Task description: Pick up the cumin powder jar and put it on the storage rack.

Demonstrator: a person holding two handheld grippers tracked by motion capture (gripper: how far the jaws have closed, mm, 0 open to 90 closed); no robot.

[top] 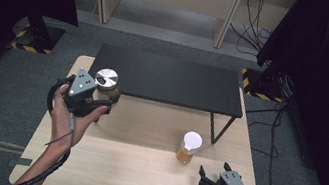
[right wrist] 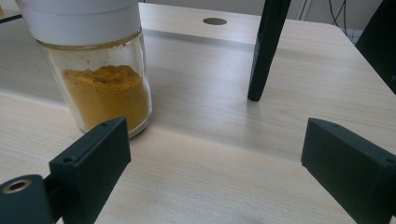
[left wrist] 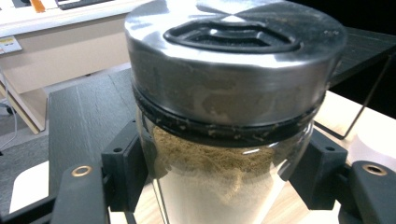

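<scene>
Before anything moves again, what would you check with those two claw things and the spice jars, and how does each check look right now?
1. Left gripper has the metal-lidded jar between its jaws: ok, a jaw sits on either side of the glass.
2. That jar's lid is on: ok.
3. Whether that jar rests on the table or is lifted: cannot tell.
4. Right gripper is open and empty: ok, jaws wide apart.
5. White-lidded jar stands upright, apart from the right gripper: ok.
6. Right gripper is lined up on that jar: not ok, the jar sits off to its left jaw's side.
</scene>
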